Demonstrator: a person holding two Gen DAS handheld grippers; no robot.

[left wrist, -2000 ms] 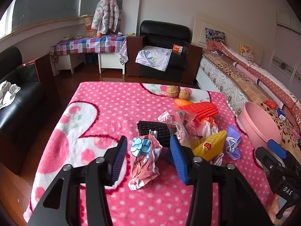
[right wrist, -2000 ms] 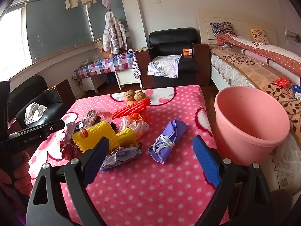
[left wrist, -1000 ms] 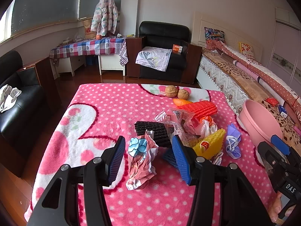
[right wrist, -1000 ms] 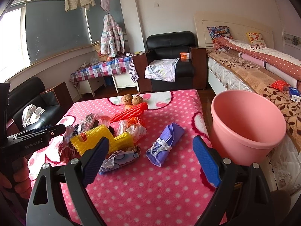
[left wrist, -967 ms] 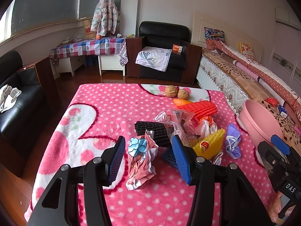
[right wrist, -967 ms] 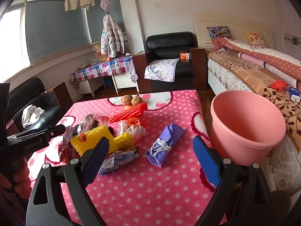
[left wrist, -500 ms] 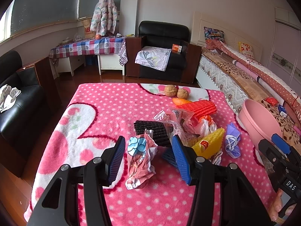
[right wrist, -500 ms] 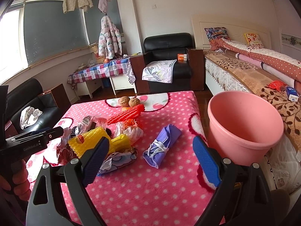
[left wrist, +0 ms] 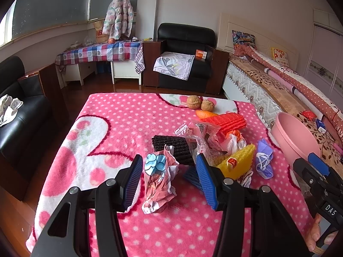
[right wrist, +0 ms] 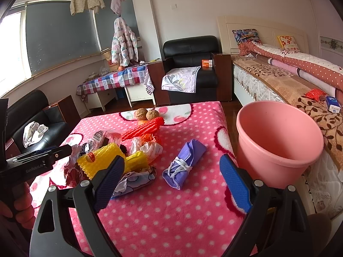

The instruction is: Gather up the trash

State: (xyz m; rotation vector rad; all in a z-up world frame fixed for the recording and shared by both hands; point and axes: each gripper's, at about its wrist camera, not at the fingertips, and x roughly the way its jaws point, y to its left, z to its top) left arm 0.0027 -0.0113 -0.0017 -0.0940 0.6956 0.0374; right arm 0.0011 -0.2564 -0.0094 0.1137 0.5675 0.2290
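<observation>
A pile of trash lies on the pink dotted blanket [left wrist: 120, 117]: a crumpled pink wrapper [left wrist: 159, 182], a black foam net [left wrist: 171, 150], yellow foam net [left wrist: 238, 162], red foam net [left wrist: 227, 121], clear wrappers and a purple mask [left wrist: 264, 160]. My left gripper [left wrist: 169, 180] is open, its jaws either side of the crumpled wrapper, not touching it. My right gripper [right wrist: 171, 184] is open and empty, above the blanket in front of the purple mask [right wrist: 184, 162]. A pink bucket [right wrist: 276, 141] stands at the right of the table.
Two walnuts [left wrist: 200, 102] and an orange peel lie at the table's far edge. A bed [right wrist: 289, 81] runs along the right, behind the bucket. A black armchair [left wrist: 184, 57] stands beyond the table, a black sofa [left wrist: 19, 115] at the left.
Both grippers have drawn back and risen slightly from the pile. The trash has not moved. Both stay open.
</observation>
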